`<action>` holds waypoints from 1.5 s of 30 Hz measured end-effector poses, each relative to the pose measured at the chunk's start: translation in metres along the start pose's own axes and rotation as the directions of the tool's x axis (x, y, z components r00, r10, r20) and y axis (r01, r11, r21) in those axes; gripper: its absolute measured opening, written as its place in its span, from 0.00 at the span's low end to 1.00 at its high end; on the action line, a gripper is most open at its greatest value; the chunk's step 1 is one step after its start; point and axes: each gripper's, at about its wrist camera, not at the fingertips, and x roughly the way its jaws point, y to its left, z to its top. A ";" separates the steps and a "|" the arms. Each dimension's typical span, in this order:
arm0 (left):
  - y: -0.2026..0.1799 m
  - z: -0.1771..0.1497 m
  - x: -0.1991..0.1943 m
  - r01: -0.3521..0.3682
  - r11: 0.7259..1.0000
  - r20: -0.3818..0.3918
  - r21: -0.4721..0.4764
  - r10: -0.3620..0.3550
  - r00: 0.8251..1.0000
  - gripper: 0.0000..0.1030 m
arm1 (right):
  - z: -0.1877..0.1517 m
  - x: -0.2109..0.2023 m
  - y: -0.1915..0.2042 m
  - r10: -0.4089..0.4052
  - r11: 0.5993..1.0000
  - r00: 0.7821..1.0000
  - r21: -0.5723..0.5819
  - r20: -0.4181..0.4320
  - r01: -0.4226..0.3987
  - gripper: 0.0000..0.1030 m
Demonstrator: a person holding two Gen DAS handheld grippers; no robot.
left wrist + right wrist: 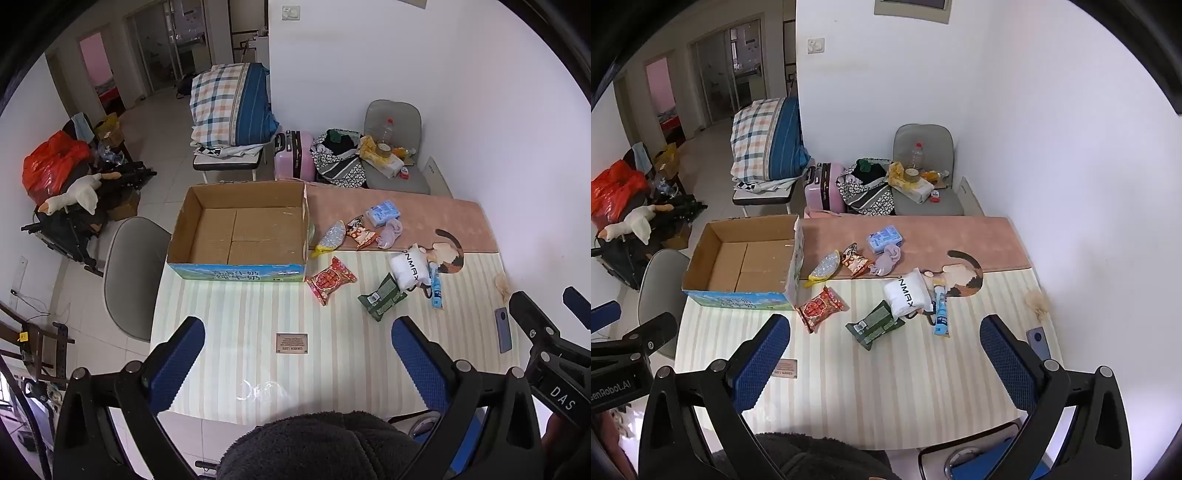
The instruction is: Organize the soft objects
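Grippers poised high over the table (229, 317), nothing picked yet.

Left gripper (297, 356) and right gripper (884, 352) both hang spread and empty; crinkly snack packs (820, 308), a white pouch (905, 295) and what looks like a limp sock (888, 258) lie scattered beside the bare cardboard box (746, 295), likely their destination.

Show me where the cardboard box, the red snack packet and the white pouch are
cardboard box (236, 236): left wrist view, on its bare inside floor.
red snack packet (330, 279): left wrist view, middle of the packet's face.
white pouch (905, 295): right wrist view, on its printed side.
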 end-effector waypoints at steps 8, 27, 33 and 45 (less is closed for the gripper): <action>-0.004 0.001 -0.003 0.012 1.000 0.017 0.006 -0.013 1.000 1.00 | 0.000 -0.005 0.002 -0.006 1.000 1.000 -0.017 0.016 0.006 1.00; -0.001 0.002 -0.007 0.009 1.000 0.071 0.011 -0.010 0.997 1.00 | 0.005 -0.008 -0.003 -0.037 0.999 0.998 -0.029 0.053 0.039 1.00; 0.001 0.003 -0.010 0.010 1.000 0.081 0.009 -0.011 0.997 1.00 | 0.004 -0.011 -0.003 -0.042 0.999 0.997 -0.023 0.063 0.043 1.00; 0.001 0.005 -0.013 0.008 1.000 0.086 0.006 -0.009 0.996 1.00 | 0.004 -0.017 -0.002 -0.034 0.999 0.997 -0.025 0.070 0.036 1.00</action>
